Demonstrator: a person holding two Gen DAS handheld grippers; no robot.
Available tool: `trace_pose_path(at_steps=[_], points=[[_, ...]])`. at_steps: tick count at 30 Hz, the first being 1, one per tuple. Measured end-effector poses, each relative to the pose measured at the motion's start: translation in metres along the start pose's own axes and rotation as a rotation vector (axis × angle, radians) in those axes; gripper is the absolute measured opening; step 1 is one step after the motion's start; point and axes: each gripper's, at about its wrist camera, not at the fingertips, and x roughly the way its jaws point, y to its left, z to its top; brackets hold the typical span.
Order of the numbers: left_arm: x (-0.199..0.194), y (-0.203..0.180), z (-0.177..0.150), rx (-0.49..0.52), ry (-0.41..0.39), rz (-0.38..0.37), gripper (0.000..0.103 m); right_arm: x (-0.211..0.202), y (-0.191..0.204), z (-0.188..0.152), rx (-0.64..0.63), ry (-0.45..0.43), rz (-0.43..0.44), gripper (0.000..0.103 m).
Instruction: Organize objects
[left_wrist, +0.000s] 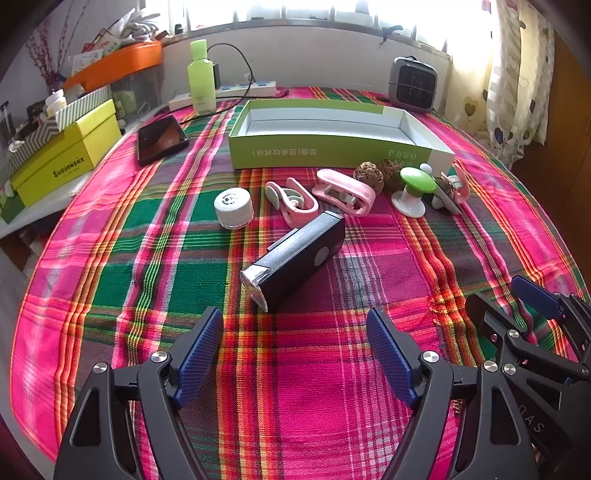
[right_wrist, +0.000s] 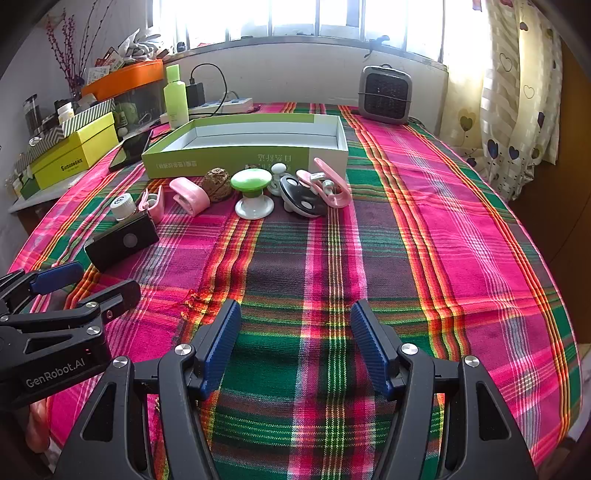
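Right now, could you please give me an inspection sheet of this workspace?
Surface: pink-green plaid tablecloth.
Job's things: empty green-and-white cardboard box; before it lie a black rectangular flashlight, white-capped small jar, pink plastic clips, brown walnuts, green-topped white knob.
Clutter: black phone, green bottle, grey fan heater, yellow box.
Grippers: left gripper and right gripper open, empty.
Cables: black cord to white power strip.
Surroundings: window, curtain.
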Motion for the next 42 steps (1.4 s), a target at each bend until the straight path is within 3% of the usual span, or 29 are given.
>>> trace_pose_path(at_steps=[42], points=[[-0.0029,0.0014,-0.0018,0.001,-0.012,-0.021,0.079,0.0020,0.0004,0.0022,0.002,0.008,-0.003,0.063]])
